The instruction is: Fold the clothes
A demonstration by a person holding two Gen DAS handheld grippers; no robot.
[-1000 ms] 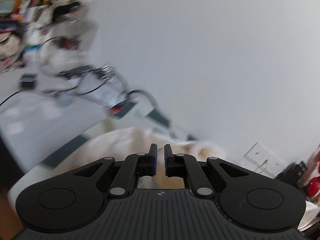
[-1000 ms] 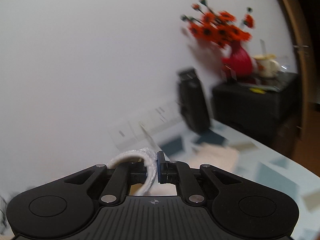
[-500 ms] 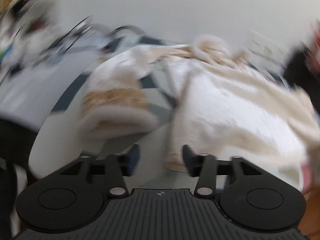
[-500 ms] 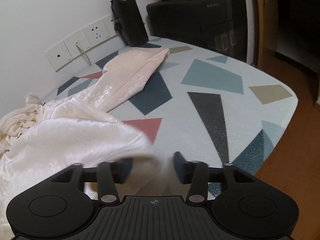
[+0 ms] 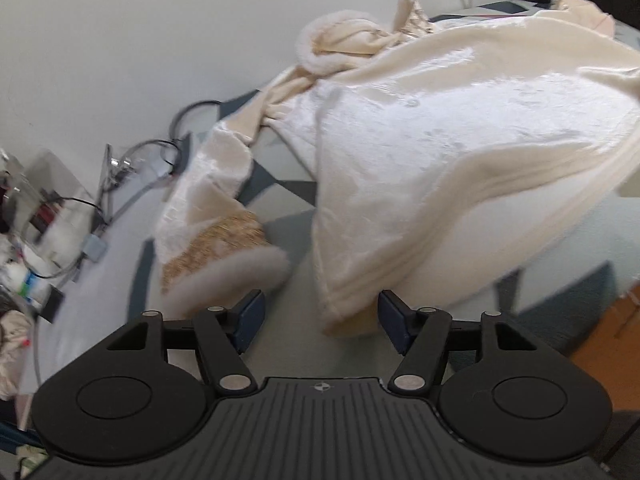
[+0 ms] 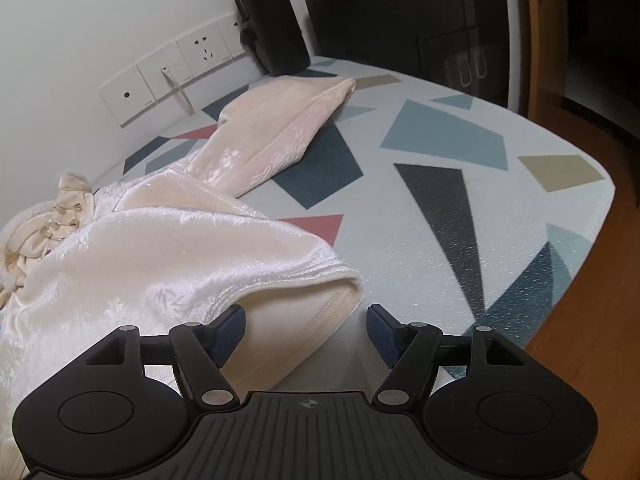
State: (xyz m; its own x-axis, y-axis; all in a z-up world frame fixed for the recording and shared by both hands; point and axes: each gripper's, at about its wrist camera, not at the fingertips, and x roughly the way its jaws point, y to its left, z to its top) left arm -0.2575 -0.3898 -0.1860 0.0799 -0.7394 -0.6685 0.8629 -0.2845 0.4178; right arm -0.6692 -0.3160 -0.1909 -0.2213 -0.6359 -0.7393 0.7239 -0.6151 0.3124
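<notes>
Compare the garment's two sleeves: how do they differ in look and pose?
The left sleeve ends in a gold band and fluffy white cuff; the right sleeve shows no such trim in this view. The left sleeve bends back toward the camera; the right sleeve runs out toward the black bottle. Both are cream velvet, flat on the table.

- My left wrist camera looks along the left gripper [image 5: 320,316], low and close over the table [image 5: 292,280], tilted.
- My right wrist camera looks along the right gripper [image 6: 306,330] toward the wall sockets [image 6: 176,68].
- Both views share the garment [image 5: 440,152] [image 6: 140,264].
</notes>
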